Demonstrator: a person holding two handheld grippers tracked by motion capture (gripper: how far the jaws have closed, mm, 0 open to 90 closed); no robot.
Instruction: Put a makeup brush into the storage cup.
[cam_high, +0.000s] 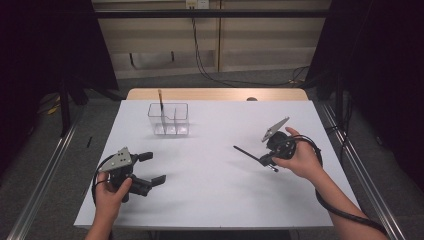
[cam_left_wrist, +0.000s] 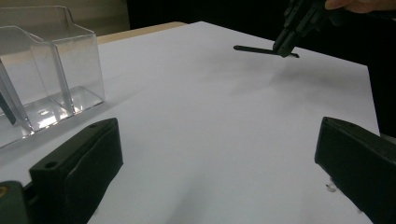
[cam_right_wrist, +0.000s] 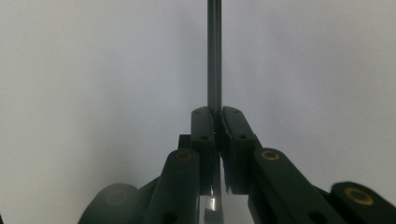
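Note:
A thin dark pen (cam_high: 246, 152) sticks out to the left of my right gripper (cam_high: 265, 160), which is shut on it above the right half of the white table (cam_high: 215, 195). In the right gripper view the jaws (cam_right_wrist: 217, 114) pinch the pen (cam_right_wrist: 214, 56), and its shaft runs straight up over the table. My left gripper (cam_high: 152, 168) rests open at the front left with nothing between its fingers. The left gripper view has its jaws (cam_left_wrist: 219, 140) wide apart, with the pen (cam_left_wrist: 254, 49) and right gripper (cam_left_wrist: 286, 46) farther off.
A clear divided box (cam_high: 169, 120) stands at the back left of the table, with a brown pencil (cam_high: 161, 102) upright in it. The box (cam_left_wrist: 51, 79) sits close to the left jaw in the left gripper view. Cables cross the floor behind the table.

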